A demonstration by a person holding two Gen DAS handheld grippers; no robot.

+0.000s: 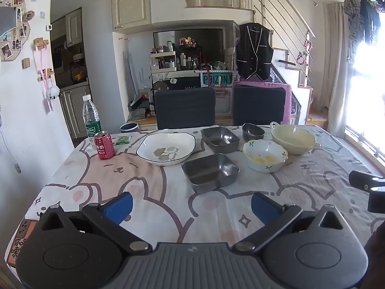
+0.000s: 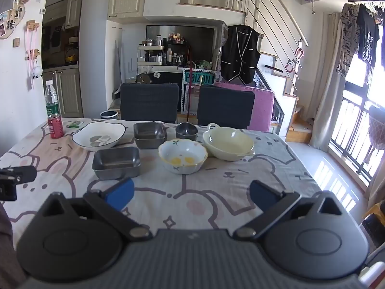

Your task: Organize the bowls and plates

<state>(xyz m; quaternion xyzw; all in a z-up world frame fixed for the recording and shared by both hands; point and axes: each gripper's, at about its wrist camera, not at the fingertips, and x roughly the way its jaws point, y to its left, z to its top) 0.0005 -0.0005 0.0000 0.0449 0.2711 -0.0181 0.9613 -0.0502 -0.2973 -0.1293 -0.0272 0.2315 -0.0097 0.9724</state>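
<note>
On the cartoon tablecloth stand a white leaf-print plate [image 1: 166,149] [image 2: 99,135], a near steel square dish [image 1: 210,171] [image 2: 116,162], a far steel square dish [image 1: 220,138] [image 2: 149,134], a small dark steel bowl [image 1: 253,131] [image 2: 186,131], a flower-rim bowl [image 1: 265,155] [image 2: 182,158] and a pale yellow bowl [image 1: 293,138] [image 2: 228,143]. My left gripper [image 1: 191,207] is open and empty, short of the near steel dish. My right gripper [image 2: 191,196] is open and empty, short of the flower-rim bowl.
A red can [image 1: 104,145] [image 2: 55,128] and a water bottle [image 1: 91,115] [image 2: 51,102] stand at the far left of the table. Two dark chairs [image 1: 185,107] [image 2: 225,107] stand behind the far edge. The right gripper's body shows at the right edge of the left wrist view [image 1: 368,187].
</note>
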